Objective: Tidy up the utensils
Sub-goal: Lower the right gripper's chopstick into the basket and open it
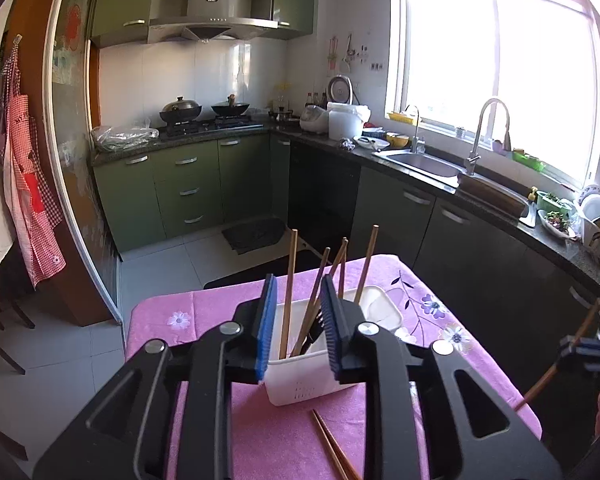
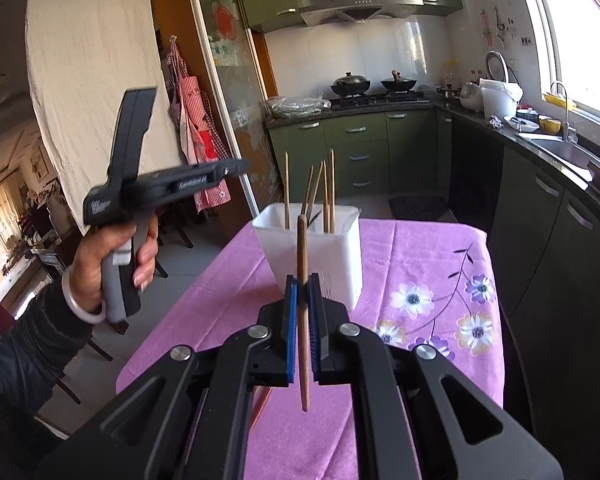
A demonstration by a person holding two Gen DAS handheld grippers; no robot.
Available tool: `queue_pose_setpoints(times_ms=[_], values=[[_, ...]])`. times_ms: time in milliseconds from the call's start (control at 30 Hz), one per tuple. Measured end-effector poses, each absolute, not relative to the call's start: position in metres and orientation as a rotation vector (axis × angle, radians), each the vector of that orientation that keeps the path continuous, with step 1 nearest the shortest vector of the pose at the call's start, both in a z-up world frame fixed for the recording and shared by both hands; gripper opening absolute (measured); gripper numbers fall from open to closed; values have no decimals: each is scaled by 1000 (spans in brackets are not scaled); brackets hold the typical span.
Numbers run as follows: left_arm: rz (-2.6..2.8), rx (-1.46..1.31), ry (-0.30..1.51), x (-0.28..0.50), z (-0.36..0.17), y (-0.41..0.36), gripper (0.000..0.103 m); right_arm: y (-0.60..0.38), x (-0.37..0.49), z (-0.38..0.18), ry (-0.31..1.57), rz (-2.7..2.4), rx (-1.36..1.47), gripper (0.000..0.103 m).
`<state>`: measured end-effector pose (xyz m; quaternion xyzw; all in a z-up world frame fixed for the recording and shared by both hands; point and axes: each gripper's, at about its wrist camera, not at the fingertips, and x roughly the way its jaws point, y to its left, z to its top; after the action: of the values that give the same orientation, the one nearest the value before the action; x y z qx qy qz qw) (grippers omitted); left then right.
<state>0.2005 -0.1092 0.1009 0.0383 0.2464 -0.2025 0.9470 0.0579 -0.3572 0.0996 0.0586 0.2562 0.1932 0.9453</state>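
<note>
We carried one more chopstick toward the holder.

Our right gripper [image 2: 303, 312] had its jaws clamped on a chopstick [image 2: 302, 264], raised above the counter's [image 2: 420, 248] near edge; next it needed lifting over the white holder [image 2: 320, 256], mid-counter, and dropping in tip down. Our left gripper [image 1: 298, 320] angled downward behind the holder, jaws narrowly parted, empty. Two chopsticks [image 1: 332, 446] lay at the near edge.

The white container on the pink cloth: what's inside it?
The white container holds upright wooden chopsticks and something dark. Its walls hide their lower ends and the bottom.
</note>
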Motion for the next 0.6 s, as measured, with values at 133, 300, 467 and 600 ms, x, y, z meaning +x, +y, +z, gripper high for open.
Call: queue_pose_setpoints(times_ms=[133, 300, 467, 600], values=[[-417, 93, 451, 163, 108, -101, 32, -364, 86, 143, 426, 397, 172, 6], [-419, 100, 459, 138, 106, -91, 44, -371, 129, 184, 314, 357, 229, 6], [-399, 82, 473, 126, 95, -75, 61, -366, 176, 182, 344, 281, 223, 6], [-392, 91, 507, 124, 81, -71, 65, -356, 202, 154, 427, 265, 202, 6]])
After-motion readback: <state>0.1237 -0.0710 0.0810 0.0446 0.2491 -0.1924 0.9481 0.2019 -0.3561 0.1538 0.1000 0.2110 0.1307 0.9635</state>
